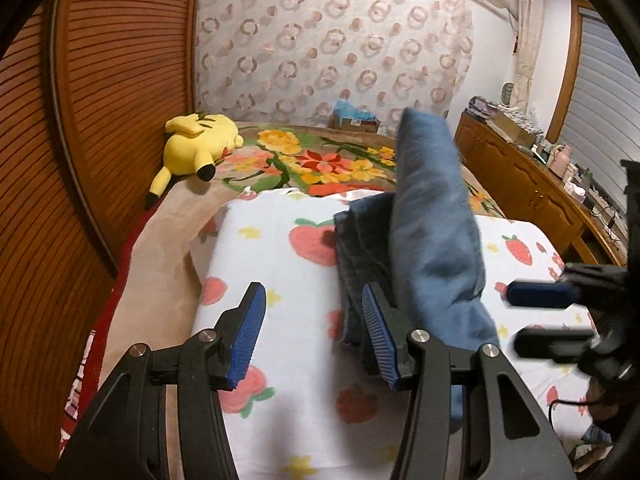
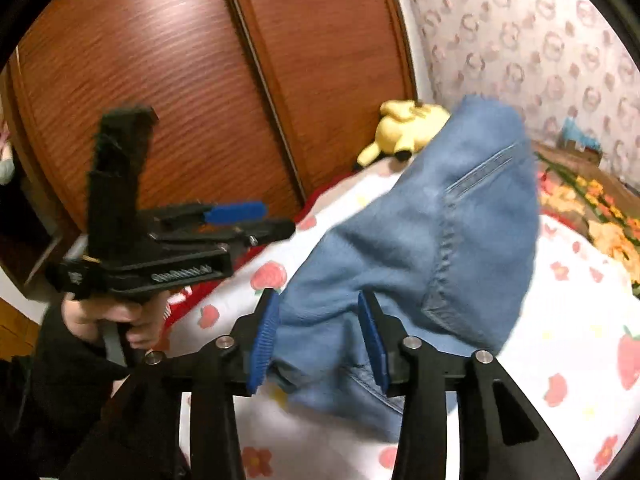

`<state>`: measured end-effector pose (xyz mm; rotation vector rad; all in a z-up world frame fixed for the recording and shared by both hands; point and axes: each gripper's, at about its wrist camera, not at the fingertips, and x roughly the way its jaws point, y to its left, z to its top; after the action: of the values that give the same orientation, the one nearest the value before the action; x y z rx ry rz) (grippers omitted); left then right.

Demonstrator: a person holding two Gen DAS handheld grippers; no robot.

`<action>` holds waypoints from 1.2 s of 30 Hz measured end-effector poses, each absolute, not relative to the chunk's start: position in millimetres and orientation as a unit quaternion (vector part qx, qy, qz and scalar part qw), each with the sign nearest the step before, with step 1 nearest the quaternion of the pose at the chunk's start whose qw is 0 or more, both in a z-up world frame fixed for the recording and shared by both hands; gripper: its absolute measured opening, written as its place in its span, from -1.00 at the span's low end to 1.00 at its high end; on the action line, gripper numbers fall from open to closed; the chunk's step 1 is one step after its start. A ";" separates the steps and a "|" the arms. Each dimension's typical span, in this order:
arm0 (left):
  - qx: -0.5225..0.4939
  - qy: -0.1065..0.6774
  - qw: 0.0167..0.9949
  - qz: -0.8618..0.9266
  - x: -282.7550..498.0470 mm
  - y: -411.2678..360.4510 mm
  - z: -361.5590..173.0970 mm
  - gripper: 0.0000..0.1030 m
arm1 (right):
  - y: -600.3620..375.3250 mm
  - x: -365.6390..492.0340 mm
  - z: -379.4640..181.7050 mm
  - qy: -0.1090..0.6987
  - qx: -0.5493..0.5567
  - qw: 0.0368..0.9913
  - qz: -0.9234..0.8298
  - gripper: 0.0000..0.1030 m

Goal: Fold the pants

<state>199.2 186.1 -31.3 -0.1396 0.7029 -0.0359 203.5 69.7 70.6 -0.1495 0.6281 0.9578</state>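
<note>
Blue denim pants [image 1: 432,232] lie in a bunched heap on the strawberry-print sheet [image 1: 280,264], with one part standing up in a tall fold; they also show in the right wrist view [image 2: 420,248]. My left gripper [image 1: 314,328] is open, its right pad touching the left edge of the pants, with nothing between the pads. My right gripper [image 2: 320,340] is open, with denim lying between its blue pads [image 2: 264,340]. The right gripper also appears at the right edge of the left wrist view [image 1: 548,316], and the left gripper in the right wrist view [image 2: 248,220].
A yellow plush toy [image 1: 200,144] lies at the head of the bed on a floral blanket [image 1: 320,160]. Wooden louvred wardrobe doors [image 1: 80,120] stand along the left. A wooden dresser [image 1: 532,176] with small items stands at the right. A patterned curtain [image 1: 320,40] hangs behind.
</note>
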 end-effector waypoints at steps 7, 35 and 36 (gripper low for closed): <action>-0.056 0.342 0.937 -0.037 204.0 168.7 -24.8 0.00 | 41.5 226.3 70.4 0.273 -0.083 0.884 0.371 -0.13; -0.061 0.428 0.900 -0.056 237.6 155.7 -91.2 0.00 | 58.1 368.0 21.1 0.390 -0.065 0.850 0.348 0.50; -0.062 0.427 0.900 -0.056 237.7 156.1 -91.4 0.00 | 60.4 375.5 16.7 0.397 -0.059 0.847 0.349 0.51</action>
<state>237.7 156.1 -91.4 -0.1286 0.8836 -0.1162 375.5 60.4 16.7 -0.1243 0.8373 0.7361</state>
